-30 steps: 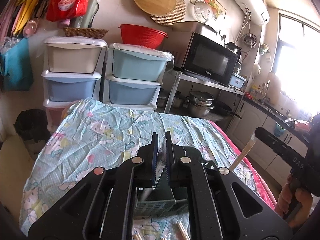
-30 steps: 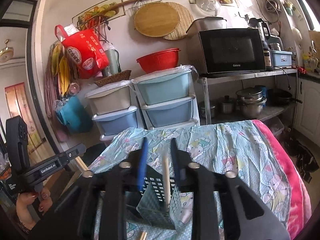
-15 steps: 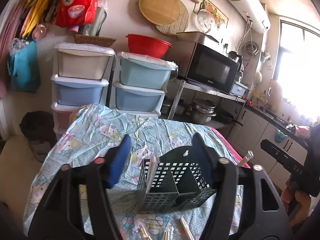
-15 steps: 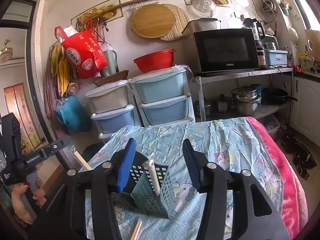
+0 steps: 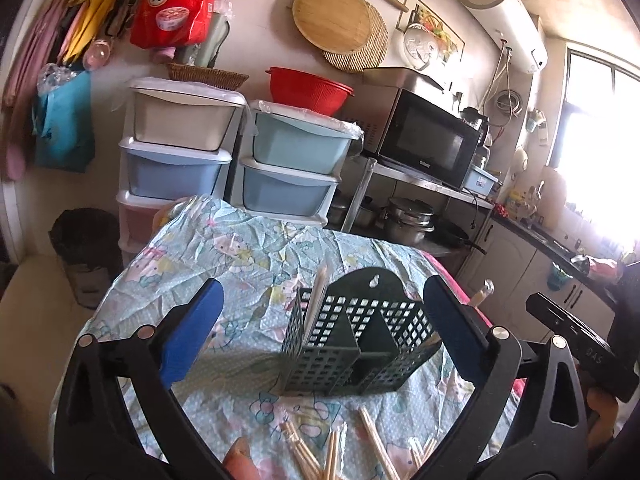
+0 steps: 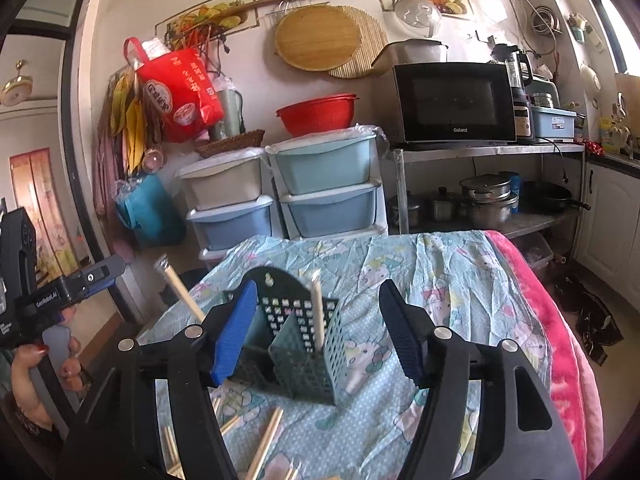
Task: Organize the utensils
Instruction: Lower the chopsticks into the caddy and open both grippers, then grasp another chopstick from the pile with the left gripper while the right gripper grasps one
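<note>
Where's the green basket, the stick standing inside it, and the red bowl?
green basket (image 5: 320, 368), left wrist view, front grid wall.
stick (image 6: 317, 312), right wrist view, middle of shaft.
red bowl (image 5: 306, 90), left wrist view, outer side.

The black microwave (image 6: 454, 102) carries the brand "Galanz" in pale letters low on its front, right of the door. The red bag (image 5: 170, 2) hanging on the wall bears large white Chinese characters reading 同福碗粥 above a picture of a bowl. The body of the left claw (image 6: 52, 300) shows white lettering, "GenRobot.AI". The body of the right claw (image 5: 588, 354) shows "DAS".
</note>
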